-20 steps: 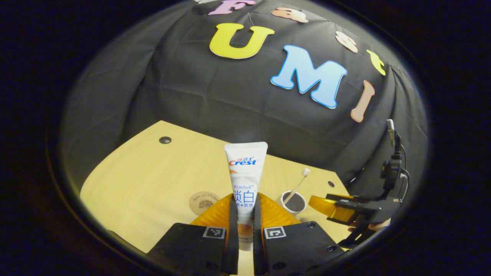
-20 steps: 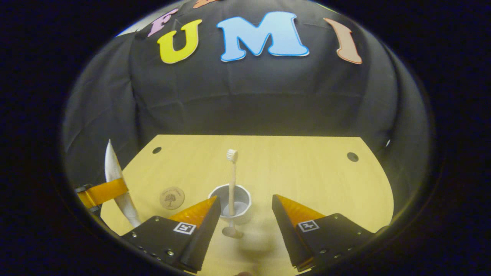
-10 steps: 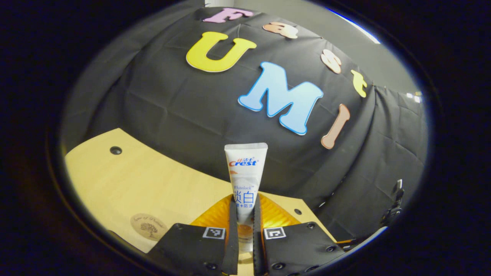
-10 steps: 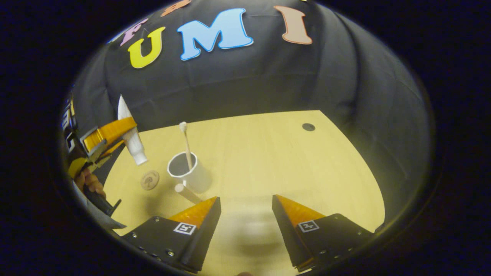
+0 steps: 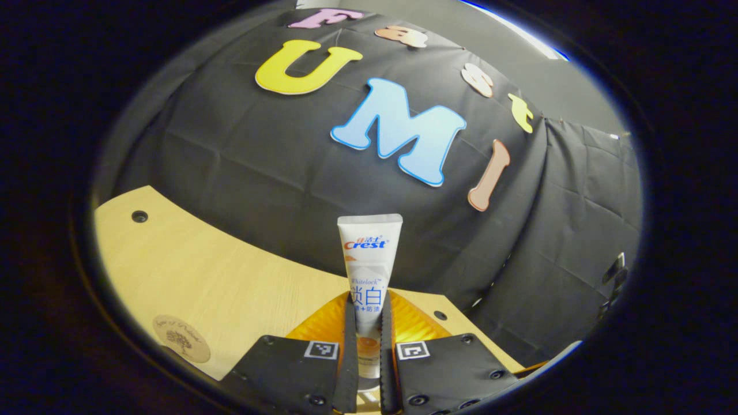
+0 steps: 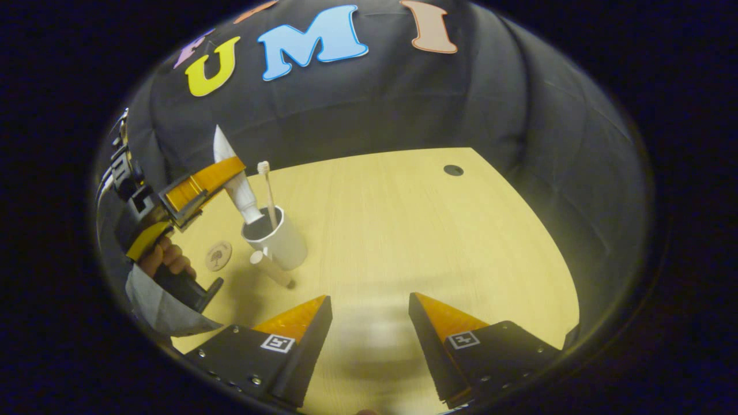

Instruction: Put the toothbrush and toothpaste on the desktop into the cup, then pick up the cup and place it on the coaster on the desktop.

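Left tongs (image 5: 365, 346): clamped on the tube (image 5: 369, 271), both fingers pressing its lower body; the tube stands upright between them with its flat crimped end up.
Left tongs, from the right gripper view (image 6: 199, 181): held at the left by a hand (image 6: 167, 259) with a grey sleeve (image 6: 153, 305); the tube (image 6: 233, 176) hangs cap-down and a little tilted, its cap at the rim of the cup (image 6: 277, 242), just inside or right above it; which, I cannot tell.
Right tongs (image 6: 369, 323): apart, nothing between the fingers, over bare tabletop (image 6: 415, 230) nearer the camera than the cup.
Toothbrush (image 6: 268, 193): stands in the cup, leaning on the rim, head up, just beside the tube.
Cup: white, upright on the tabletop, left of centre in the right gripper view, not on the coaster.
Coaster (image 6: 218, 255): round, wooden, with a tree mark, flat on the tabletop just left of the cup and apart from it; in the left gripper view it lies at the lower left (image 5: 181, 339).
Wooden stick (image 6: 271, 270): a short round-ended piece lies on the tabletop against the near side of the cup; what it is, I cannot tell.
Tabletop: pale wood, with small dark round holes near its far corners (image 5: 139, 217).
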A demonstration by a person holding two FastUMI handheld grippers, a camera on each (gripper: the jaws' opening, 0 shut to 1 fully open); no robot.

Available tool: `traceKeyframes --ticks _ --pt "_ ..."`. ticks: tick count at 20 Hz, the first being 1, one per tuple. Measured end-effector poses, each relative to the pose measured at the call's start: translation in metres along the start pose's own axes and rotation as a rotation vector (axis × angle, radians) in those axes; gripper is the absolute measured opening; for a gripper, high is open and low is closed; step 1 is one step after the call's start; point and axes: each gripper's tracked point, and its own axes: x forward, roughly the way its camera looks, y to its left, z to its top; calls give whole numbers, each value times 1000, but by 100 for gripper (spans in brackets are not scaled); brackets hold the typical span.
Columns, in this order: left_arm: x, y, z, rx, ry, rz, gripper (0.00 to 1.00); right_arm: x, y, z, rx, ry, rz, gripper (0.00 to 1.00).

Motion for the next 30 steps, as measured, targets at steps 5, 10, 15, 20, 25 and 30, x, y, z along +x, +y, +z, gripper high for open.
traceKeyframes --ticks 5,10,15,20,25,30 --pt "6 4 -48 142 46 13 24 0 6 -1 16 -2 17 81" --pt "0 8 -58 111 69 19 35 3 9 -11 9 25 27 81" --pt "-7 12 -53 101 73 27 69 6 26 -8 14 38 54 81" --pt "-21 15 -34 102 57 50 96 20 54 -8 -36 70 90 81" --pt "-44 8 0 113 44 39 97 39 76 3 -107 98 101 80" --pt "-70 21 28 90 27 78 97 56 101 9 -165 131 137 80"
